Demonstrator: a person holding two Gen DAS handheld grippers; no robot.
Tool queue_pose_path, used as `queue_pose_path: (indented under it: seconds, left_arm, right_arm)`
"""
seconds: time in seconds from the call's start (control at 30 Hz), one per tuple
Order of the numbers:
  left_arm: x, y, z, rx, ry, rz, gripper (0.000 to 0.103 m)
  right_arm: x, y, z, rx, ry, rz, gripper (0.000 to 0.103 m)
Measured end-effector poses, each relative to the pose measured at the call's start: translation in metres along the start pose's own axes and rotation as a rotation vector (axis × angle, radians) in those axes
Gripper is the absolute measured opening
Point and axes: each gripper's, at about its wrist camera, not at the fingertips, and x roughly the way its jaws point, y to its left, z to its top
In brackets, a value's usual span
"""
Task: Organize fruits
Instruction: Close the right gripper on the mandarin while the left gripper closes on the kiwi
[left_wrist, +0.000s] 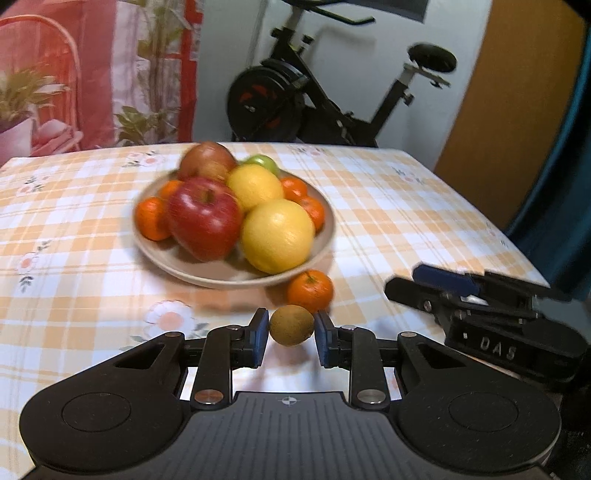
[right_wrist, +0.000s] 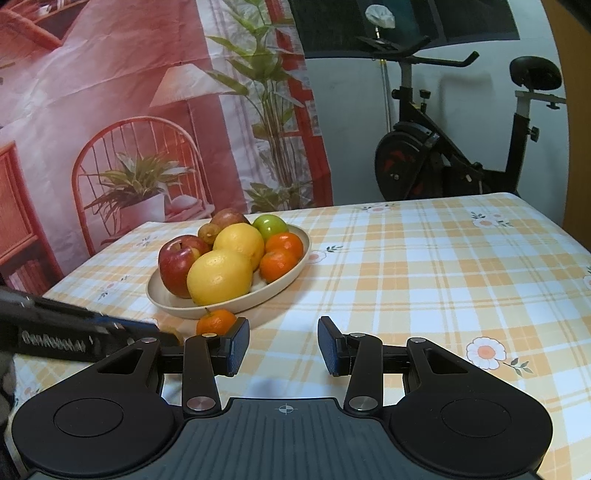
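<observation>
A small brown kiwi (left_wrist: 291, 325) sits between the blue pads of my left gripper (left_wrist: 291, 332), which is shut on it just above the checked tablecloth. A loose tangerine (left_wrist: 310, 291) lies right behind the kiwi, against the front rim of the beige plate (left_wrist: 221, 282). Heaped on the plate are a red apple (left_wrist: 205, 218), two yellow citrus fruits (left_wrist: 277, 234), tangerines and a green apple. My right gripper (right_wrist: 283, 345) hovers open over bare cloth, to the right of the plate (right_wrist: 177, 308) and the loose tangerine (right_wrist: 215, 322). It holds nothing.
An exercise bike (left_wrist: 295, 103) stands behind the table's far edge. A printed backdrop (right_wrist: 147, 110) with a chair and plants hangs at the back left. The table's right edge (left_wrist: 498, 229) drops off beside a blue curtain. Bare cloth (right_wrist: 424, 277) stretches right of the plate.
</observation>
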Motion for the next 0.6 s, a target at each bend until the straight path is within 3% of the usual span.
queue_pose_path:
  seconds: [0.23, 0.6]
  left_arm:
    - [-0.015, 0.017, 0.006, -0.056, -0.064, 0.04, 0.028]
    - [-0.018, 0.027, 0.007, -0.073, -0.091, 0.06, 0.028]
  right_arm:
    - [0.01, 0.017, 0.001, -0.041, 0.029, 0.041, 0.039]
    - [0.04, 0.045, 0.009, -0.09, 0.089, 0.094, 0.039]
